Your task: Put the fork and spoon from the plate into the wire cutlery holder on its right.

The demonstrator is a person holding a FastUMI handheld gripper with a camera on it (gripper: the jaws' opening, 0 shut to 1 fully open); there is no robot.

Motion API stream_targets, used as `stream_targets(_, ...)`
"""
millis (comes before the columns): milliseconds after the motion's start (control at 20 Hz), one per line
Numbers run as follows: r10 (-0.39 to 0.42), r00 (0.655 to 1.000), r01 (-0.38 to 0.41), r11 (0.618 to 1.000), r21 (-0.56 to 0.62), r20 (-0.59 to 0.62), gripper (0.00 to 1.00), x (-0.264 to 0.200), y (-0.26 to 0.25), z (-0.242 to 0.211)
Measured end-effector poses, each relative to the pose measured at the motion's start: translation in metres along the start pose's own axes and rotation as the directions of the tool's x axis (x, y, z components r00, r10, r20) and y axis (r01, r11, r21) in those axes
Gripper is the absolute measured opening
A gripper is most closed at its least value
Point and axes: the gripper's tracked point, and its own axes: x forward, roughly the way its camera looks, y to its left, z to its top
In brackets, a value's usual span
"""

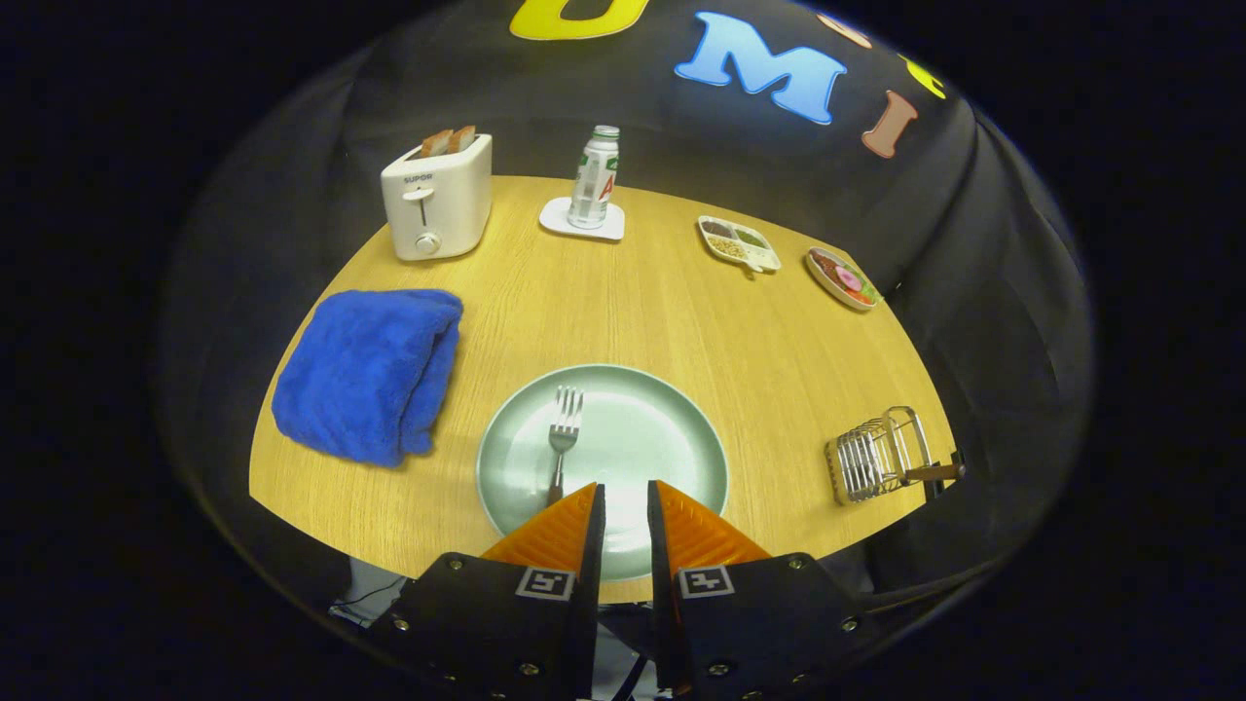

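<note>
Fork (pixel 563 433), thin metal, lies on the round glossy plate (pixel 681 428); jaws narrowly parted, seemingly empty, above it.

Silver fork (pixel 563 436) lying flat on pale green plate (pixel 672 428), lower middle, prongs pointing away, wire cutlery holder (pixel 876 456) at lower right

light: bright overhead | glare: on plate (pixel 662 438) | edges: fisheye-bent, dim | focus: sharp
</note>
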Motion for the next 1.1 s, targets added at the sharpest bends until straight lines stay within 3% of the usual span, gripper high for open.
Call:
stream_targets(550, 0.118, 0.984, -0.12, 0.993, -0.005, -0.135, 0.25, 0.039, 0.048, -0.034)
stream_targets(1100, 0.167, 0.962, -0.155, 0.985, 0.07, -0.216, 0.25, 0.068, 0.046, -0.042)
